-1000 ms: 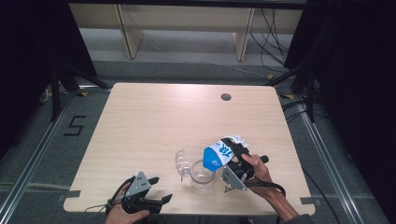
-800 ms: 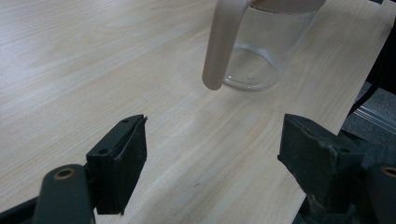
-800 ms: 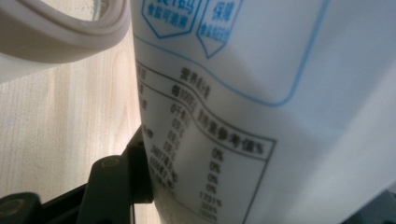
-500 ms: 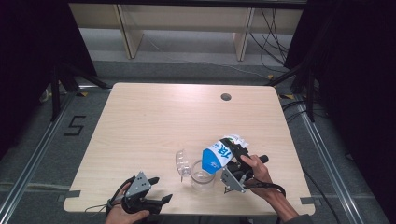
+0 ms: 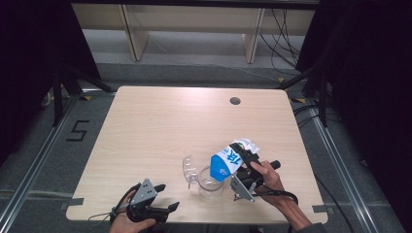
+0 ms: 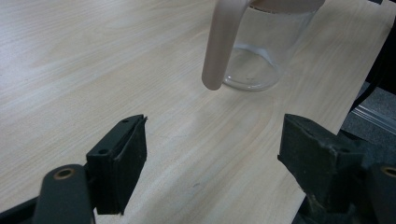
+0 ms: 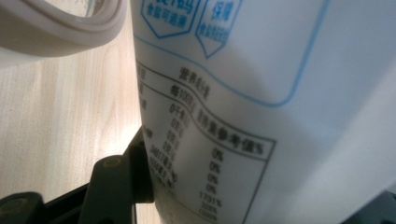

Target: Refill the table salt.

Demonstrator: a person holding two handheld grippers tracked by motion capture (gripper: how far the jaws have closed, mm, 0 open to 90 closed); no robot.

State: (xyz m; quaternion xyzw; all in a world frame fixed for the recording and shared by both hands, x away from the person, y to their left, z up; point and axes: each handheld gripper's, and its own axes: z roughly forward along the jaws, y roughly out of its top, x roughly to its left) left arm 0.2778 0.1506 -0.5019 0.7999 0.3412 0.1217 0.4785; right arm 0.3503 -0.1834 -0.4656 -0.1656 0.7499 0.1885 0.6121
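Right gripper (image 5: 241, 161) clamped on blue-and-white pouch (image 5: 227, 162), tipped mouth-down over clear glass pitcher (image 5: 210, 180) near table's (image 5: 160, 126) front edge. Left gripper (image 5: 165, 203) wide, idle. Best poured slowly, spout centred above rim.

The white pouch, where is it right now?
High view, front right of the table: the white pouch is clamped in the right claw, tilted over the glass jar.
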